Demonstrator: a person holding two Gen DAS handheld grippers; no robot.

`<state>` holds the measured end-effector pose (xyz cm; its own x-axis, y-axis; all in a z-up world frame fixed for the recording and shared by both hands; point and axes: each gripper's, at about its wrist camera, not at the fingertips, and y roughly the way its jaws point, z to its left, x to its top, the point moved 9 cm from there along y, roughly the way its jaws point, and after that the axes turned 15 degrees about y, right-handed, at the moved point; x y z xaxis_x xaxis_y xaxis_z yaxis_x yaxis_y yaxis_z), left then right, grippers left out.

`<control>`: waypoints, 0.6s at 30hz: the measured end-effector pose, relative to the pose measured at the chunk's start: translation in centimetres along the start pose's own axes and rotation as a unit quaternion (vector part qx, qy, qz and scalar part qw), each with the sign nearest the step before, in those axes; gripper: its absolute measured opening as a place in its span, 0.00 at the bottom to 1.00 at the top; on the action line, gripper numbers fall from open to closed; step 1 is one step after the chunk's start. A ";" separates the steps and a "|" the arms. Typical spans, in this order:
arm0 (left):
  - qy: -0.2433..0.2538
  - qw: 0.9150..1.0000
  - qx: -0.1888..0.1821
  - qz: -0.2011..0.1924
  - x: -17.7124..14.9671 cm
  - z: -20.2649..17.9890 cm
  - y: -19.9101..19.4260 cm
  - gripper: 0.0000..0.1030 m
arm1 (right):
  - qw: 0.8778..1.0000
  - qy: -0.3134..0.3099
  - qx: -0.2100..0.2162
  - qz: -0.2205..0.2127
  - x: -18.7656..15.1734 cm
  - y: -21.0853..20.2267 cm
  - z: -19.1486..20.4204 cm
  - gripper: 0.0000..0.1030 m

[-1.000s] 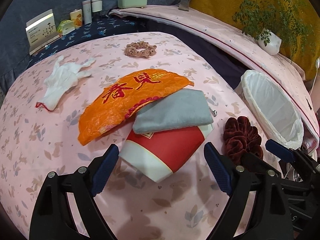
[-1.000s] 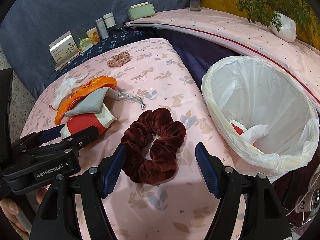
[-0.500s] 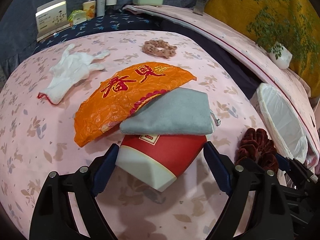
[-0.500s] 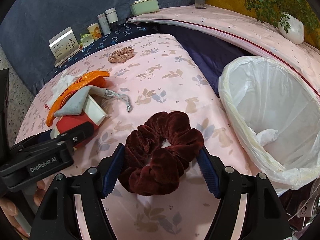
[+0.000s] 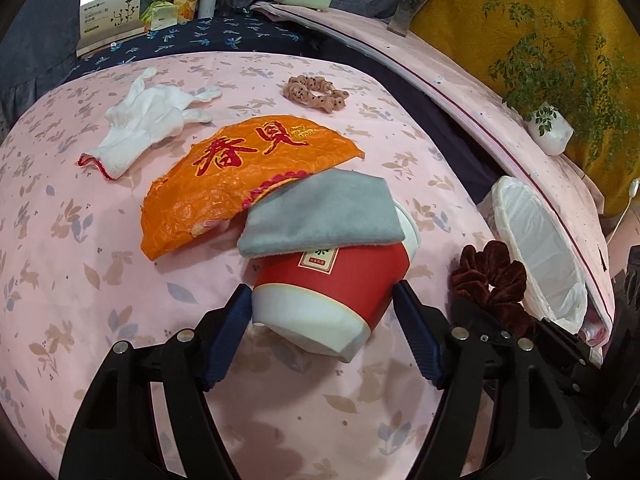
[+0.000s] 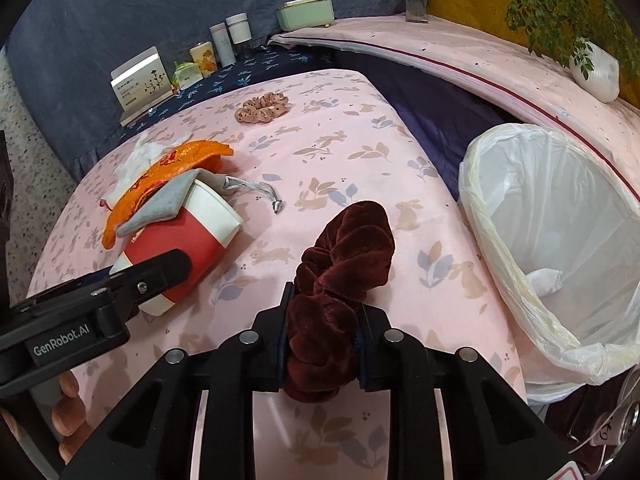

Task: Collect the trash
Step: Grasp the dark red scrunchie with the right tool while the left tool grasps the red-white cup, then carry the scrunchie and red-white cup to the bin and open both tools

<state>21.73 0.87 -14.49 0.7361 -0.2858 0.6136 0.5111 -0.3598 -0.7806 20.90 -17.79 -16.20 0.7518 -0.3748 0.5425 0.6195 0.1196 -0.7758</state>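
A red and white paper cup (image 5: 328, 292) lies on its side on the pink cloth, under a grey pouch (image 5: 320, 216) and an orange wrapper (image 5: 224, 176). My left gripper (image 5: 324, 336) is open, its fingers on either side of the cup's base; the cup also shows in the right wrist view (image 6: 188, 240). My right gripper (image 6: 322, 340) is shut on a dark red velvet scrunchie (image 6: 340, 276), held just above the cloth. The white-lined trash bin (image 6: 560, 240) stands to its right, with some trash inside.
A white glove (image 5: 148, 124) and a pink scrunchie (image 5: 316, 90) lie farther back on the table (image 5: 80, 280). Boxes and bottles (image 5: 112, 8) line the back. A potted plant (image 5: 550, 134) stands on a ledge at right. The bin sits beyond the table's right edge.
My right gripper has closed on the dark red scrunchie and lifted it slightly. My left gripper has moved forward so its open fingers now flank the cup.
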 end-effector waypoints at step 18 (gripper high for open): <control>0.039 0.999 0.000 -0.005 0.2 -5.1 -0.9 0.59 | 0.998 0.050 0.007 -0.045 2.6 -4.8 -4.6 0.21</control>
<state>19.14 -3.35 -13.09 0.6938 -0.3510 0.6288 0.5185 -0.3625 -0.7745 18.89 -23.57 -12.54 0.6671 -0.4739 0.5748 0.6873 0.0938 -0.7203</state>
